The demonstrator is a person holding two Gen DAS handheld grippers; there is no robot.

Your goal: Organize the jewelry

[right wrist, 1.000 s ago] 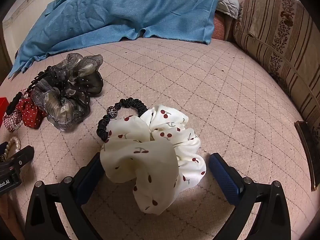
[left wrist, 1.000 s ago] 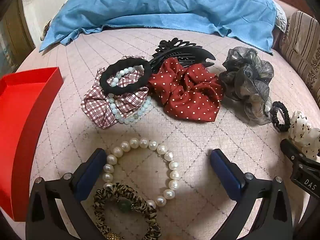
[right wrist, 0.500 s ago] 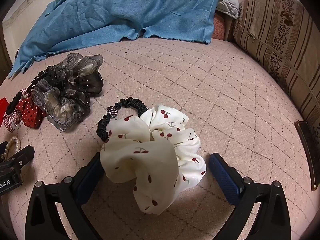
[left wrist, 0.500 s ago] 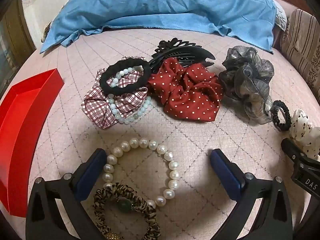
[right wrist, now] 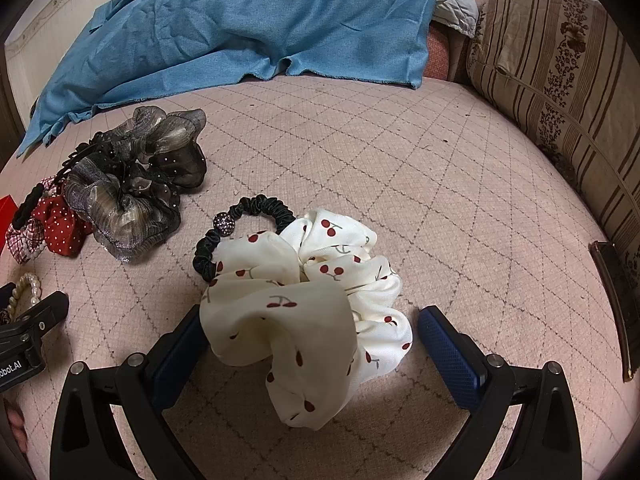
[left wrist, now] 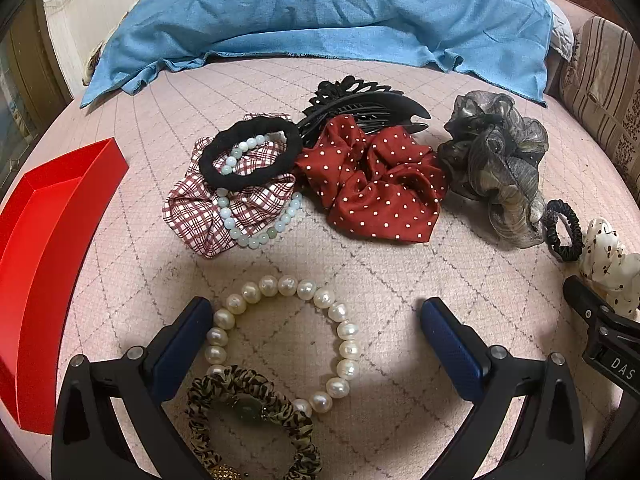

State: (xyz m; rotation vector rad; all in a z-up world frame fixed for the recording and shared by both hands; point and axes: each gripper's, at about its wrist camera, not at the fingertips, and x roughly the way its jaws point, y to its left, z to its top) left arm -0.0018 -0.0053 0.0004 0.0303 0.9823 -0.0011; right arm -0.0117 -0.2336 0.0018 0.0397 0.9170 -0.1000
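Observation:
My left gripper (left wrist: pixel 316 320) is open low over the pink quilted bed, its jaws either side of a pearl bracelet (left wrist: pixel 280 336) that overlaps a leopard-print scrunchie (left wrist: pixel 252 420). Beyond lie a plaid scrunchie (left wrist: pixel 224 208) with a black hair tie (left wrist: pixel 250 154) and a green bead bracelet (left wrist: pixel 256 236), a red dotted scrunchie (left wrist: pixel 380 188), a black claw clip (left wrist: pixel 360 104) and a grey organza scrunchie (left wrist: pixel 496 168). My right gripper (right wrist: pixel 312 328) is open around a white cherry-print scrunchie (right wrist: pixel 304 304), with a black satin hair tie (right wrist: pixel 248 220) behind it.
A red open box (left wrist: pixel 44 248) stands at the left of the bed. A blue cloth (left wrist: pixel 320 16) covers the far side. A striped cushion (right wrist: pixel 560 80) lines the right edge, with a dark flat object (right wrist: pixel 616 304) beside it.
The left wrist view has shifted slightly, so the red box sits a little further left and lower in view. The right gripper and the scrunchie between its jaws have not moved.

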